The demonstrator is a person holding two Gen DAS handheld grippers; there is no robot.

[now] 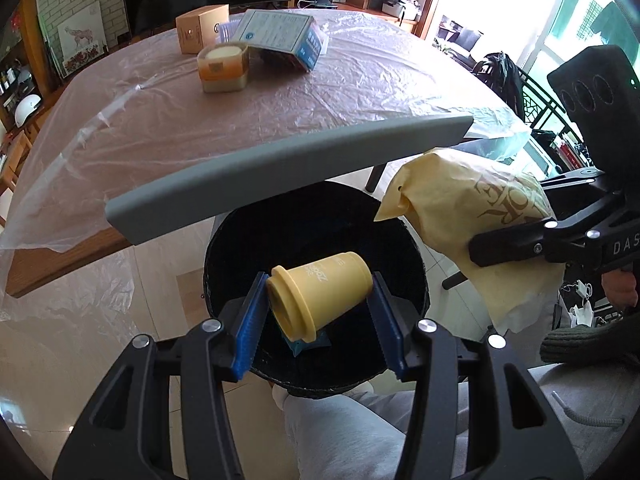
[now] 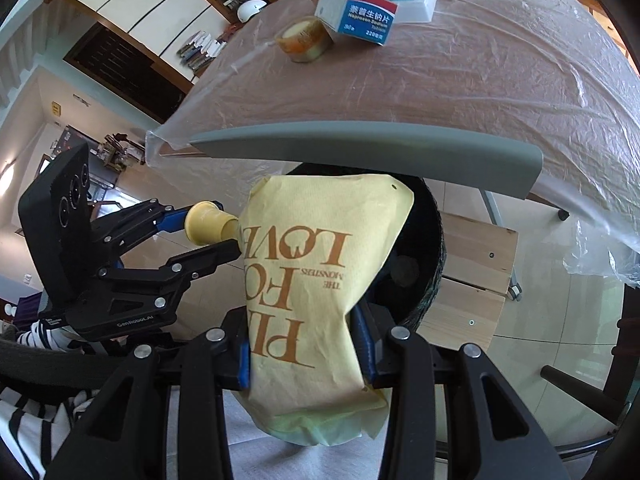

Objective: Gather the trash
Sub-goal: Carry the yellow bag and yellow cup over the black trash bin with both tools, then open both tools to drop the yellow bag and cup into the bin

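My left gripper (image 1: 320,320) is shut on a yellow paper cup (image 1: 320,296), held on its side over the black trash bin (image 1: 228,248). A blue wrapper (image 1: 306,345) lies in the bin under the cup. My right gripper (image 2: 302,344) is shut on a yellow paper bag (image 2: 316,264) with brown lettering, held above the bin's rim (image 2: 434,256). In the left wrist view the bag (image 1: 472,216) hangs at the right of the bin. In the right wrist view the left gripper (image 2: 222,236) with the cup (image 2: 210,228) is at the left.
The table (image 1: 280,92) under a clear plastic sheet carries a jar (image 1: 223,68), a brown box (image 1: 202,28) and a blue-white medicine box (image 1: 280,40). A grey bar (image 1: 280,172) runs along the table edge above the bin. A wooden stool (image 2: 476,276) stands beside the bin.
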